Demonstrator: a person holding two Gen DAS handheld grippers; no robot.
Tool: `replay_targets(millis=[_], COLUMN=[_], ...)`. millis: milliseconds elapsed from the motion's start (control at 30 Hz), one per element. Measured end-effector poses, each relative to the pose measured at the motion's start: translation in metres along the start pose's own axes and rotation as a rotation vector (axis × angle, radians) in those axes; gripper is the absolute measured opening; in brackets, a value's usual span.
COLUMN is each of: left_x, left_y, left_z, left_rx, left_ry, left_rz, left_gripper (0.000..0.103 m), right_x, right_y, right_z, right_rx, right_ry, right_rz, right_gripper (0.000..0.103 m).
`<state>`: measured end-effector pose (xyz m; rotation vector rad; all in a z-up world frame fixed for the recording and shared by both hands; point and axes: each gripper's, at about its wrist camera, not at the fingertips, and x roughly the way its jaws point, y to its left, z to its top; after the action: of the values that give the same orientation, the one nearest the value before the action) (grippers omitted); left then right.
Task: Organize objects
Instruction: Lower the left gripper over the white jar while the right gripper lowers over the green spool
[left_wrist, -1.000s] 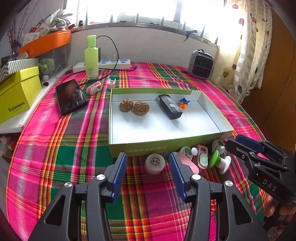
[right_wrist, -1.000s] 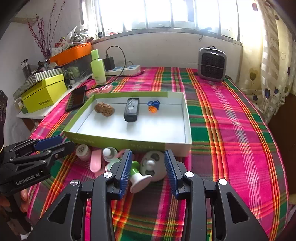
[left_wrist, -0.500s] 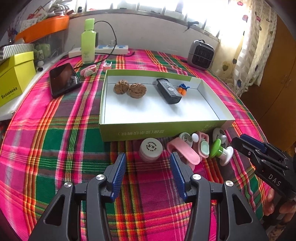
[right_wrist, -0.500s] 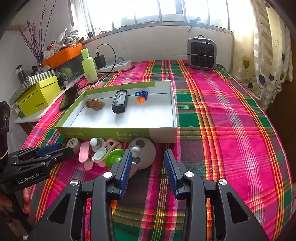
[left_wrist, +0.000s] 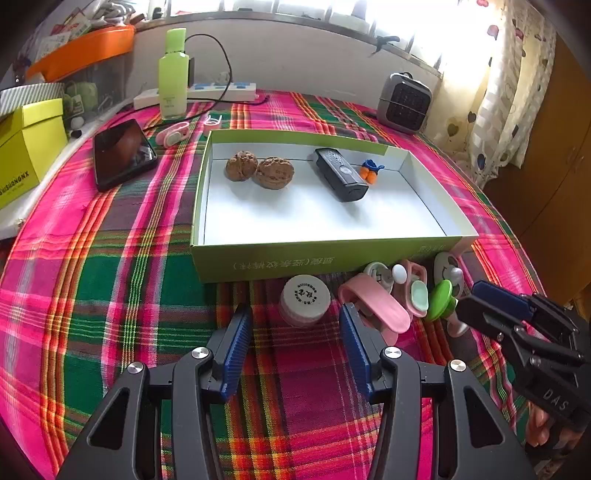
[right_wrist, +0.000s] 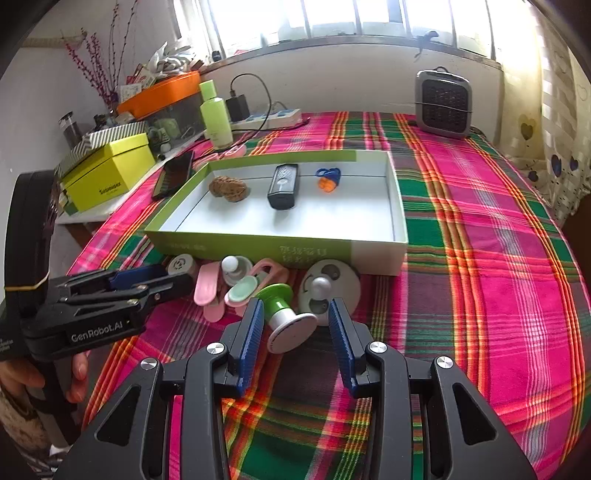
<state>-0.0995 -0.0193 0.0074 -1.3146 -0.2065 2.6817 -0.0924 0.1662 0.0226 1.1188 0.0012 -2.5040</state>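
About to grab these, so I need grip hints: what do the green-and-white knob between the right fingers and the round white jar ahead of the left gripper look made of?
Green-and-white knob: looks like smooth, glossy hard plastic, given the highlights on its green cap. Round white jar: probably plastic too, with a matte lid bearing dark print; the wall looks slightly translucent.

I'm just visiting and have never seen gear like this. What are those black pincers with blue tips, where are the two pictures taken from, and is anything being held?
There is no robot here: a person holds two hand-operated grippers, each with a camera looking along its fingers. One picture looks over the left gripper, the other over the right gripper. Both are open and hold nothing. On the plaid tablecloth sits a green box containing two walnuts, a black remote and a small orange-and-blue toy. In front of the box lie small items, including a white jar and a green-and-white knob.
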Motion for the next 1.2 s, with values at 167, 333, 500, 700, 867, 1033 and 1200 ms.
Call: replay_targets(millis=[167,333,500,700,867,1033,1200], left_x=[0.002,0.004,0.005,0.005,0.005,0.005,0.006], left_y=[0.0,0.0,0.003,0.003,0.003,0.006,0.009], left_z=[0.003,0.006,0.007,0.008,0.008,0.01,0.01], left_rx=[0.008,0.003,-0.011,-0.016,-0.019,-0.028,-0.033], left_ry=[-0.004,-0.005,-0.009,-0.015,-0.017,-0.019,-0.024], left_rz=[0.011,0.014,0.012,0.012,0.008,0.022,0.029], left_gripper=[0.048,0.048,0.048,0.048,0.047,0.038,0.033], right_x=[0.004,0.009,0.015,0.021,0.023,0.023,0.022], right_y=[0.006,0.007,0.01,0.014,0.016,0.017,0.015], right_z=[-0.001,-0.003,-0.004,-0.005,-0.003,-0.004,-0.004], right_rx=[-0.03,-0.041,-0.056,-0.073,-0.083,-0.09,-0.082], right_ry=[0.022,0.051,0.071,0.089,0.09,0.088,0.084], right_rz=[0.012,0.03,0.041,0.04,0.039,0.031,0.033], right_gripper=[0.038,0.038,0.038,0.038,0.038,0.038,0.035])
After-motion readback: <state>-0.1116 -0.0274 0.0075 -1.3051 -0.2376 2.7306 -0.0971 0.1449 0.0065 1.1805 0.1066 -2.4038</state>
